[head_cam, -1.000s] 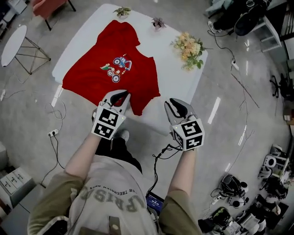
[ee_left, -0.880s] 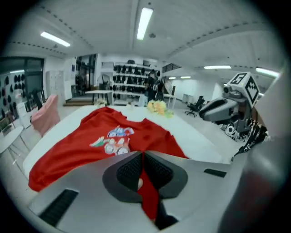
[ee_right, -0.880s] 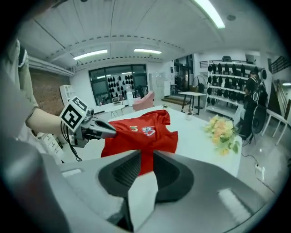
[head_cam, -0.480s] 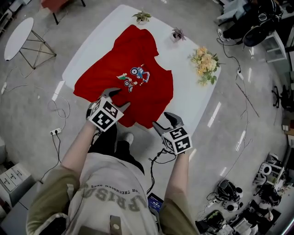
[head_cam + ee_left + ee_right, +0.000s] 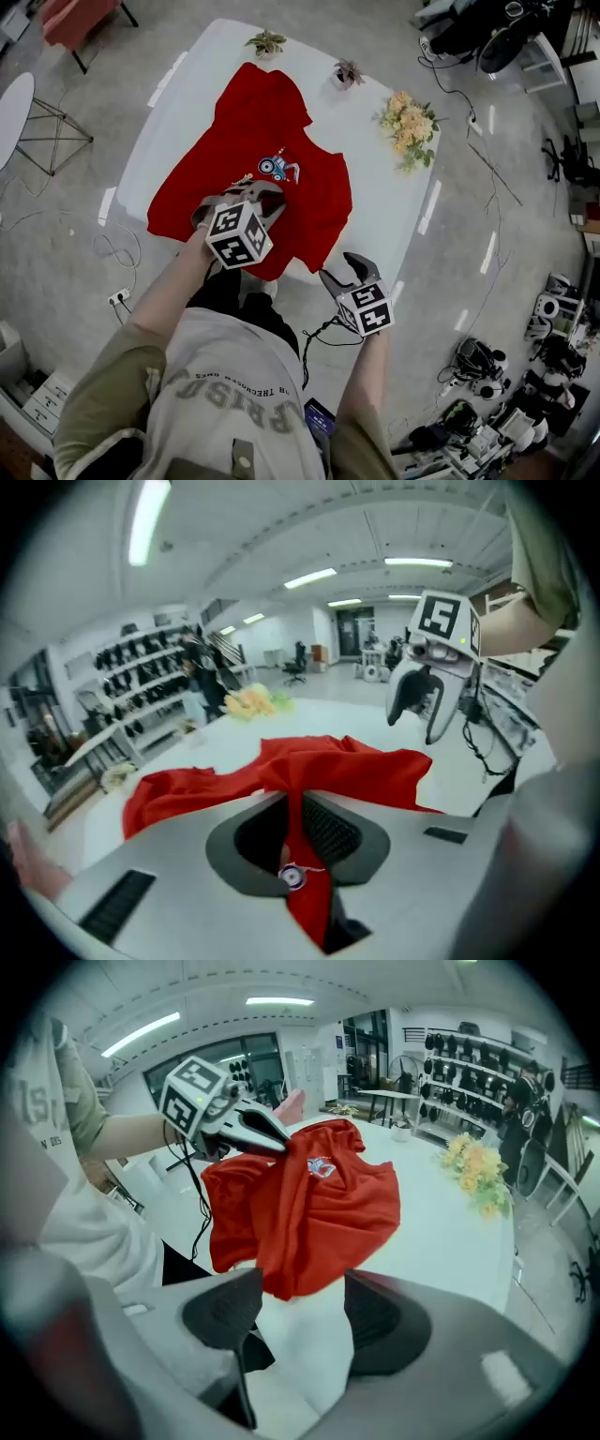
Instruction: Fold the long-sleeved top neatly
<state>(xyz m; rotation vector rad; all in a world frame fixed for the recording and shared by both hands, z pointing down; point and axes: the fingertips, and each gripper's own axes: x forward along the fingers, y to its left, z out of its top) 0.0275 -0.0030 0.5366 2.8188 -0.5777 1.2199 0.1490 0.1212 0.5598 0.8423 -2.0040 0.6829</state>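
Note:
A red long-sleeved top [image 5: 281, 141] with a small cartoon print lies on the white table [image 5: 187, 84]. My left gripper [image 5: 242, 194] hovers over the top's near part, and its jaws are closing on a pinched fold of red cloth [image 5: 347, 766] that runs between them [image 5: 298, 803]. The fold is lifted off the table. My right gripper [image 5: 343, 269] hangs at the table's near right edge, open, and the top's near hem [image 5: 328, 1204] ends just ahead of its jaws [image 5: 302, 1302]. The pads do not touch the cloth. The left gripper [image 5: 272, 1138] shows at the upper left of the right gripper view.
A bunch of yellow flowers [image 5: 408, 122] lies on the table's right side, and two small potted plants [image 5: 267, 42] [image 5: 349, 72] stand at its far edge. A round side table [image 5: 14, 103] and a red chair [image 5: 66, 19] stand at the left. Cables run over the floor.
The left gripper's jaws were apart at the near hem; they have now closed on the cloth and carried it up over the top. The right gripper came down to the table edge and opened.

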